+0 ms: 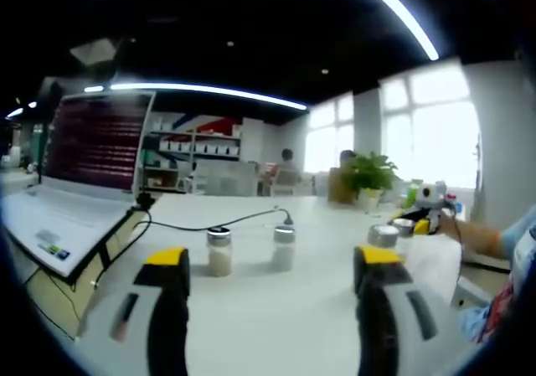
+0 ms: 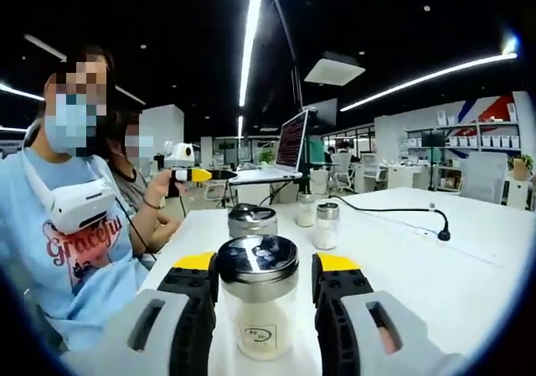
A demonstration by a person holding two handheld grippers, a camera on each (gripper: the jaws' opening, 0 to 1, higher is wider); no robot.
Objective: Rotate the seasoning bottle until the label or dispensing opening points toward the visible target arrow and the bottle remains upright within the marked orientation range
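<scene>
Right gripper (image 2: 264, 296): seasoning bottle (image 2: 257, 305) sits dead centre between the jaws, yellow-tipped pads level with its lid at 9 and 3 o'clock. Pads look right against the lid rim or a hair off, can't tell if they're actually clamping. Bottle upright on the white table (image 2: 435, 284), small label facing the camera low on the glass

Bottle: clear glass cylinder, shiny domed metal lid, white powder inside. Second bottle (image 2: 252, 221) of the same kind just behind it at 12 o'clock, two smaller shakers (image 2: 317, 216) further back at 1 o'clock, near each other

Left gripper (image 1: 272, 269): jaws wide apart, nothing between them, held above the table. Ahead of it two metal-capped glass shakers with white fill, one (image 1: 219, 251) at 11 o'clock, the other (image 1: 283, 247) at 12, standing apart. Two metal-lidded bottles (image 1: 383, 235) off at 2 o'clock beside the far gripper

Grippers: black jaws, grey bodies, yellow tips

Surface: smooth matte white tabletop. Black cable (image 2: 394, 211) with a plug end runs across it. White laptop (image 1: 71, 188) open at 9–10 o'clock in the left gripper view, reddish screen, raised on a stand

Room: open office, black ceiling with LED strip lights, shelving on the back wall, potted plant (image 1: 368, 175) by bright windows. Person in a light blue printed tee (image 2: 63, 250) at 9 o'clock in the right gripper view, hand on the other gripper
</scene>
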